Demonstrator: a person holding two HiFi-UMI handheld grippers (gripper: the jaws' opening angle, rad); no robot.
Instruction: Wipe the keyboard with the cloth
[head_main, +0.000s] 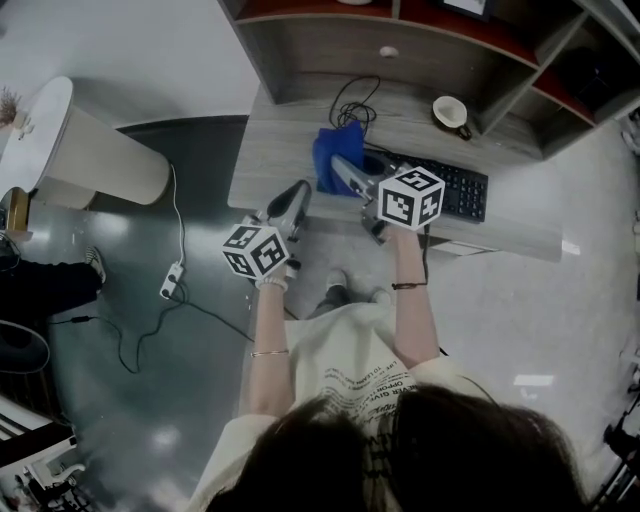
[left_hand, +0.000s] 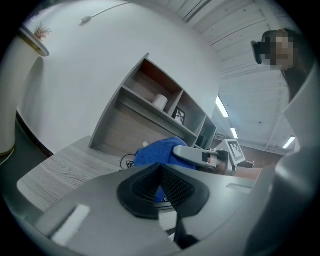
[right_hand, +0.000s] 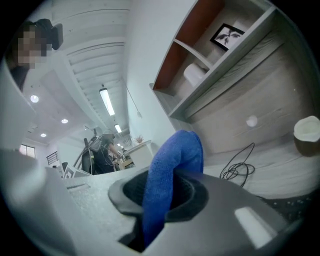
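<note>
**Cloth in the pinch, keyboard unwiped**

The fingers (right_hand: 194, 196) of the right gripper (right_hand: 162, 192) are clamped on a fold of the blue cloth (right_hand: 175, 160), which flops over above them. The left gripper (left_hand: 159, 176) has its fingers pressed together on nothing. The cloth looks soft and light and will likely bunch, so a thick fold suits the grip. The keyboard (head_main: 455, 188) lies just beside it on the surface (head_main: 285, 150).
</note>
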